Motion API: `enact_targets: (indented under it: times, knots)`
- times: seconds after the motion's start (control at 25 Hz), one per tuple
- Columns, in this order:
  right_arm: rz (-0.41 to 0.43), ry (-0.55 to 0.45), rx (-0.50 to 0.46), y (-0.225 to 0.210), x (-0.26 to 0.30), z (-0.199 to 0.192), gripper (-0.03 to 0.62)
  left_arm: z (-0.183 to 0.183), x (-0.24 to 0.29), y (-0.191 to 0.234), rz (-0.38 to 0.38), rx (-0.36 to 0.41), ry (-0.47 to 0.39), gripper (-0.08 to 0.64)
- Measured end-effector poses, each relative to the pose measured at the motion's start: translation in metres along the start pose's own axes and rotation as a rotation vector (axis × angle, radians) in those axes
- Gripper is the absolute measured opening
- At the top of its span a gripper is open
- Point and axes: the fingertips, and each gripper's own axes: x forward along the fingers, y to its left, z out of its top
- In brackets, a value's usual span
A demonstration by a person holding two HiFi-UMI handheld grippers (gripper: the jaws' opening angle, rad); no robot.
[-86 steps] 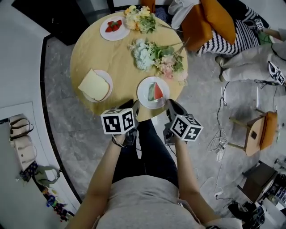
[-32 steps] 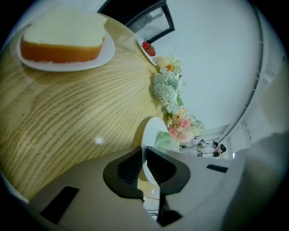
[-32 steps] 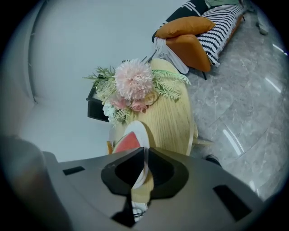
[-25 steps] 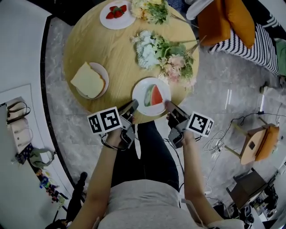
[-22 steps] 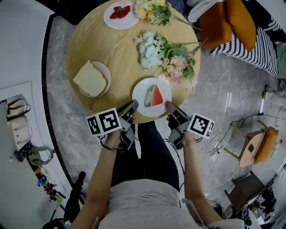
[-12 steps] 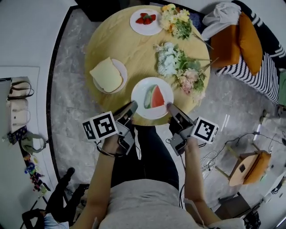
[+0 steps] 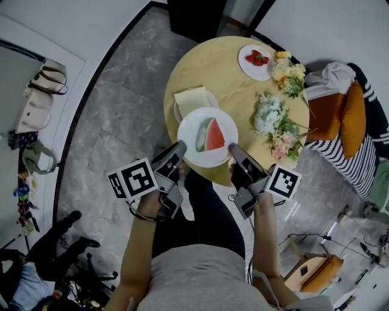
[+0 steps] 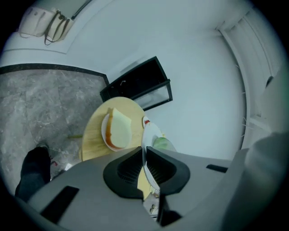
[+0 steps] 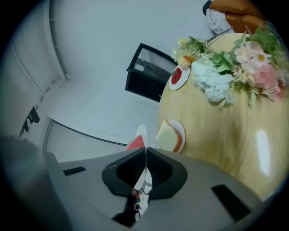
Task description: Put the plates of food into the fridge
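Head view | plate: round, white | watermelon slice: red, green rind

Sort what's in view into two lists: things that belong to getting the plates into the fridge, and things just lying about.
Job: watermelon plate, clamped by left gripper and right gripper; toast plate; strawberry plate; black cabinet, perhaps the fridge.
Lying about: flowers; orange cushion; bags by the wall.
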Motion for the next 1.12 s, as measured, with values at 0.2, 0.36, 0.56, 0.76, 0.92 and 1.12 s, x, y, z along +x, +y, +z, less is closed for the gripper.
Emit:
enact_targets:
  times: [0.2, 0.36, 0.56, 0.76, 0.92, 1.12]
  knots:
    - [0.058, 0.067, -0.044, 0.043, 0.058, -0.018, 0.020, 0.049, -0.047, 0.020, 0.005, -0.028, -0.097, 0.034]
    - [0.107, 0.108, -0.068, 0.083, 0.114, -0.040, 0.018, 0.098, -0.091, 0.042, 0.014, -0.040, -0.165, 0.034]
    - [0.160, 0.164, -0.097, 0.136, 0.192, -0.072, 0.018, 0.164, -0.153, 0.072, 0.026, -0.055, -0.228, 0.034]
    - [0.189, 0.203, -0.123, 0.180, 0.257, -0.103, 0.018, 0.220, -0.208, 0.101, 0.045, -0.079, -0.275, 0.034]
    - [0.189, 0.227, -0.117, 0.202, 0.308, -0.124, 0.018, 0.262, -0.239, 0.128, 0.046, -0.102, -0.304, 0.032]
    - [0.174, 0.241, -0.119, 0.215, 0.340, -0.127, 0.018, 0.291, -0.249, 0.141, 0.040, -0.129, -0.305, 0.032]
